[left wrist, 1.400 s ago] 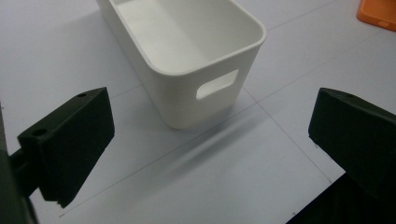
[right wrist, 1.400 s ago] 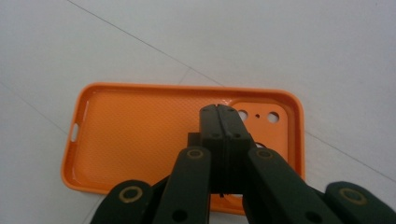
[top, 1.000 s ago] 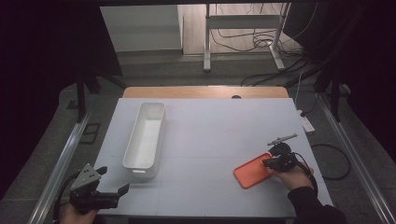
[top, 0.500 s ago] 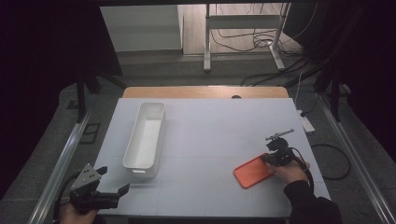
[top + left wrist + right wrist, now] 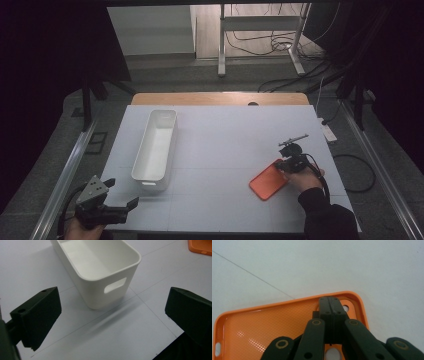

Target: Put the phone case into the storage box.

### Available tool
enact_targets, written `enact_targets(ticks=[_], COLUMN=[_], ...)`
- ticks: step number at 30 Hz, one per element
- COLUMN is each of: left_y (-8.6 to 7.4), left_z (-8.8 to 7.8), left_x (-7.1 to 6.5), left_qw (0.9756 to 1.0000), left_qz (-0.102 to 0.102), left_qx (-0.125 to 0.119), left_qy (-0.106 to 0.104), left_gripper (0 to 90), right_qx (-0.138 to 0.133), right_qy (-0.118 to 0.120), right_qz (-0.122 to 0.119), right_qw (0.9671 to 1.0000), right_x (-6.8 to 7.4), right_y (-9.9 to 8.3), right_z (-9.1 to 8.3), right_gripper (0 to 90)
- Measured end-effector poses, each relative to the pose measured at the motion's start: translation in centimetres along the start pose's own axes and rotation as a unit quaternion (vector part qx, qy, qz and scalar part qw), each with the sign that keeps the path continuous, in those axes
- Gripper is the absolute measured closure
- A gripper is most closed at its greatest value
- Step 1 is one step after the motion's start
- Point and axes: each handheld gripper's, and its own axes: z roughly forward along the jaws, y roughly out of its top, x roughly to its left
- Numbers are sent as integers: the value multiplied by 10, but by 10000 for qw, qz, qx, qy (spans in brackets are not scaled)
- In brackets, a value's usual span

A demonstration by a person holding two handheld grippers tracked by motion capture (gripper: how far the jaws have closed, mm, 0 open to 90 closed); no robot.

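Observation:
An orange phone case [image 5: 265,184] lies hollow side up on the white table's right front part. My right gripper [image 5: 281,166] is at the case's far right end with its jaws pressed together. In the right gripper view its tips [image 5: 332,300] rest inside the case [image 5: 262,325], next to the camera cutout, with nothing visible between them. A long white bin [image 5: 141,156] stands empty at the left. My left gripper [image 5: 122,192] hovers at the front left corner, open, its jaws [image 5: 113,302] spread wide toward the bin's handle end [image 5: 95,296]. The case's corner [image 5: 201,246] shows at top right there.
The white table top [image 5: 225,135] has bare room between bin and case. A wooden strip [image 5: 220,98] runs along its far edge. Metal rails [image 5: 65,175] flank both sides, and cables lie on the floor beyond.
My right hand has shifted a little left and away from me along the case's right end. The case, the bin and my left gripper stay where they were.

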Motion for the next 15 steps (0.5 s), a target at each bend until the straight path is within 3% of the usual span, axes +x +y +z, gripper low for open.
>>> enact_targets(ticks=[15], left_y=[0], left_z=[0], left_x=[0], left_qw=[10000], left_qz=[0], left_qx=[-17], left_qy=[-16], left_gripper=[14], right_qx=[-83], right_qy=[25], right_qz=[-253], right_qw=[9996], right_x=[16], right_y=[19], right_z=[14], right_gripper=[893])
